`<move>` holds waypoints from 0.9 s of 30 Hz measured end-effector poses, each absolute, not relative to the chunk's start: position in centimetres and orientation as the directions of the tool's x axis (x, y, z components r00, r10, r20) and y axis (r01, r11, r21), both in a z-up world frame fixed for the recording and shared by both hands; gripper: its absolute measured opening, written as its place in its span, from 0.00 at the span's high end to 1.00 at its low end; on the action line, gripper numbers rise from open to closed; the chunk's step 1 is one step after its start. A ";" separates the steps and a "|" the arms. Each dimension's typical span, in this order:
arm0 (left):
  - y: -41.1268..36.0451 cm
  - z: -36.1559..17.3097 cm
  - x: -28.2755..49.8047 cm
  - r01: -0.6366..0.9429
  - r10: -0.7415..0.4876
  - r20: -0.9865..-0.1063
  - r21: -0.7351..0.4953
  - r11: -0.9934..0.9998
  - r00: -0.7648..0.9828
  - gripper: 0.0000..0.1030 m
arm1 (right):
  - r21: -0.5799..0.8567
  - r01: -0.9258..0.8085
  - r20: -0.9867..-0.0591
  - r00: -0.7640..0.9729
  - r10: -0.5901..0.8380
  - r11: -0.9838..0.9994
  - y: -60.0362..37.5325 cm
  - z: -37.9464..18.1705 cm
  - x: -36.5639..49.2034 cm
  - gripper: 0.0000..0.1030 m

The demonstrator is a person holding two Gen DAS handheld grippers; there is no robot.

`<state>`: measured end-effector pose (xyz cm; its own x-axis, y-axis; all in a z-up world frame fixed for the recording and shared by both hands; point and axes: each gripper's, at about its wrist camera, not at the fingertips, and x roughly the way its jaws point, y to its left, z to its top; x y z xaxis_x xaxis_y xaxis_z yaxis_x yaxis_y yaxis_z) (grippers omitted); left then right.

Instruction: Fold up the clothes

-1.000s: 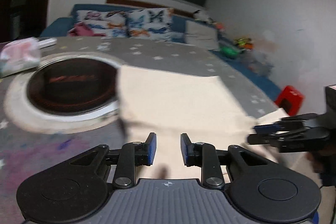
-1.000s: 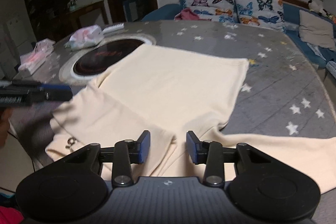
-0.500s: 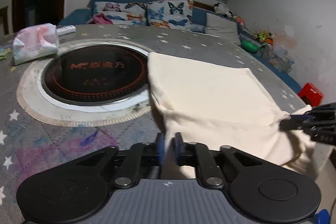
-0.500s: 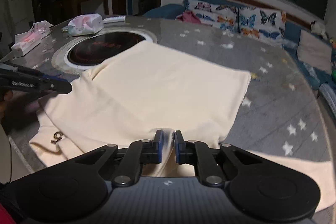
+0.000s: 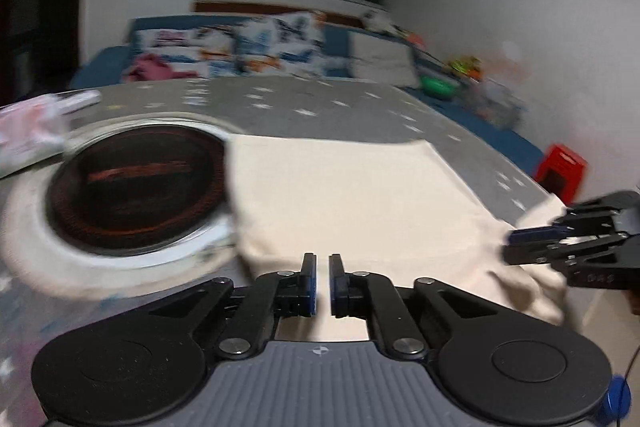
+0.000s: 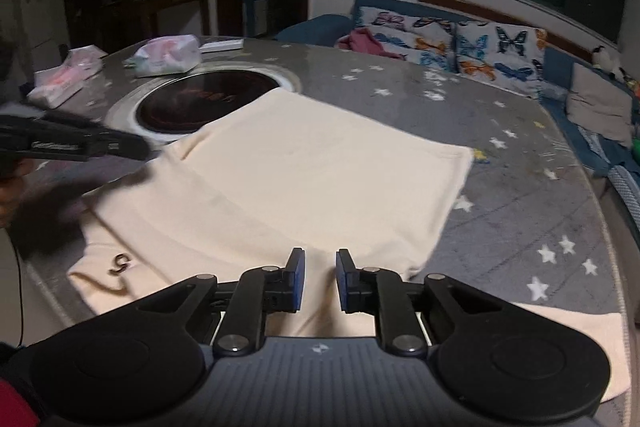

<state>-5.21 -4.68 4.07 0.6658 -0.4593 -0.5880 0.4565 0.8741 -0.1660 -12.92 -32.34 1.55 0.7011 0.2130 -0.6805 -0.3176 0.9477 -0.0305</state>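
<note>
Across the near half of the star-patterned round table (image 6: 520,167), laid out flat: cream garment (image 6: 320,179), far edge straight, one far corner reaching the rim of the inset induction hob (image 6: 200,103). Looks like a long-sleeved top, with a small dark mark (image 6: 120,263) on the near left part and a sleeve (image 6: 568,331) trailing off to the near right along the table edge. Seems to carry one layer already turned over, judging by the soft ridge across the body, though hard to be sure of that.

Right gripper (image 6: 320,279) released, fingers clearly parted, nothing between them, hovering low over the near hem. Left gripper (image 5: 322,279) with only a narrow slit between its pads and cloth colour showing through; cannot tell from the blurred left view whether pinching the fabric or merely hanging above it. Seen from the right view as a dark blurred bar by the garment's left edge, casting a shadow on the cloth, no fold visibly hanging from it.

Judged as early to middle: spreading and squaring done, possibly a first fold. Left to do, by the look of it: tucking in the loose sleeve, bringing the sides over, then halving into a compact stack. Worth minding the hob rim and the tissue packs (image 6: 168,55) beyond it when sweeping cloth that way.
</note>
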 end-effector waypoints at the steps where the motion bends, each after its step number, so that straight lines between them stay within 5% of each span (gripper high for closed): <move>1: -5.3 3.8 -5.0 0.464 -0.453 -0.592 -0.145 0.874 0.667 0.91 | -0.034 -0.323 -0.683 0.699 0.214 0.946 -32.1 1.3 -12.9 0.86; 9: -5.9 2.2 -3.5 0.472 -0.418 -0.610 -0.080 0.878 0.674 0.88 | -0.002 -0.262 -0.683 0.705 0.190 0.965 -33.3 0.3 -11.7 0.74; 17: -5.8 2.0 -2.6 0.514 -0.427 -0.620 -0.044 0.856 0.658 0.82 | 0.038 -0.280 -0.698 0.679 0.226 0.959 -33.5 -0.4 -11.1 0.83; 19: -5.9 1.8 -2.6 0.523 -0.431 -0.617 -0.036 0.852 0.659 0.84 | 0.029 -0.280 -0.696 0.684 0.220 0.960 -33.4 -0.4 -11.2 0.87; 22: -6.1 1.6 -3.0 0.527 -0.410 -0.610 0.016 0.850 0.679 1.00 | 0.003 -0.279 -0.678 0.706 0.207 0.960 -33.2 0.2 -11.4 0.90; 27: -5.4 1.7 -3.2 0.453 -0.339 -0.584 0.057 0.890 0.738 1.00 | -0.026 -0.266 -0.654 0.733 0.185 0.964 -32.9 0.8 -11.4 0.91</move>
<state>-3.17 -5.45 1.73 0.7376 -0.3386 -0.5842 0.4532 0.8896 0.0565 -11.35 -32.90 0.84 0.7334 0.1850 -0.6541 -0.2662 0.9636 -0.0259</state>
